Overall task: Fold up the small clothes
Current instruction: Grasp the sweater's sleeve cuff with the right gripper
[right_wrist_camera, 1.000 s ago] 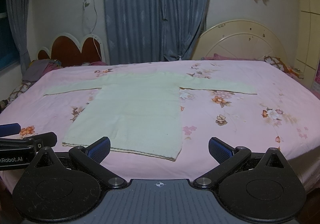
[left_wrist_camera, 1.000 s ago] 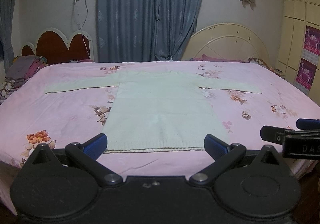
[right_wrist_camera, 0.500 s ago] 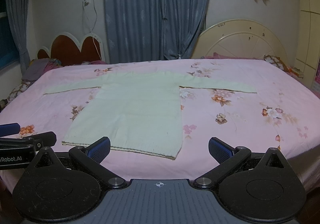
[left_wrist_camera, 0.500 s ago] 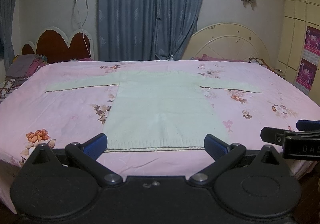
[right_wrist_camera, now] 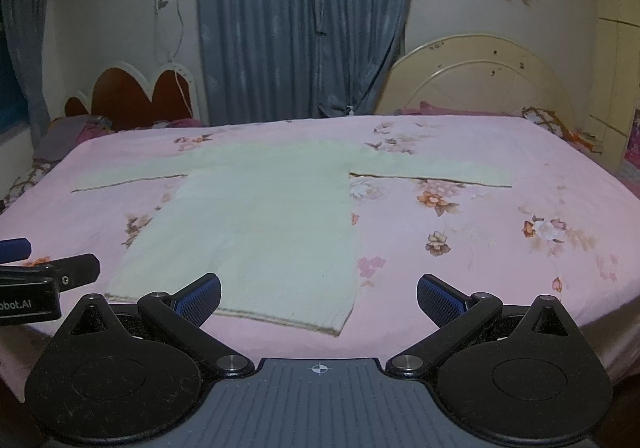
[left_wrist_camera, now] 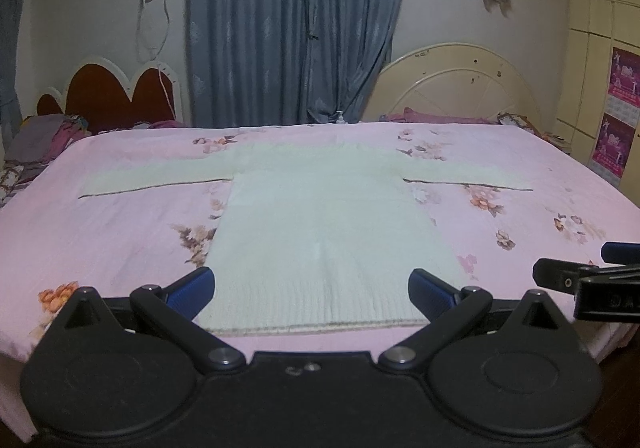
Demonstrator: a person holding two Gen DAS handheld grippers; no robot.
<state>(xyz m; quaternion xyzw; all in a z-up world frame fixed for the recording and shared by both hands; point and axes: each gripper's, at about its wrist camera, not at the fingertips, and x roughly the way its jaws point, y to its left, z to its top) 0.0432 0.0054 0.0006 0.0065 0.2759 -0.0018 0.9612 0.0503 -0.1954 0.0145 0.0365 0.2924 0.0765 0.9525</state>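
a: where's the sweater (left_wrist_camera: 320, 232)?

b: flat on the bed (left_wrist_camera: 100, 240), near its front edge. pale, soft knit, both sleeves stretched straight out sideways so it makes a wide t shape. the bottom hem is ribbed and lies closest to the cameras.

a: and the sheet under it?

b: pink cotton with scattered brown and orange flower prints, slightly creased, smooth otherwise.

a: the left gripper (left_wrist_camera: 312, 284)?

b: fingers spread wide, nothing between them. the pads (left_wrist_camera: 192, 286) are dark blue and ridged, on matte black plastic arms. from its camera they sit at either side of the hem, above it, not touching the knit as far as i can tell.

a: the right gripper (right_wrist_camera: 320, 290)?

b: also spread wide and empty, same blue textured pads (right_wrist_camera: 440, 296). it faces the sweater's right bottom corner; one finger overlaps the hem in view, the other is over bare sheet.

a: behind the bed?

b: heavy blue-grey curtains (right_wrist_camera: 304, 24) in vertical folds, a scalloped dark red headboard (right_wrist_camera: 136, 96), and a rounded cream headboard (right_wrist_camera: 476, 80).
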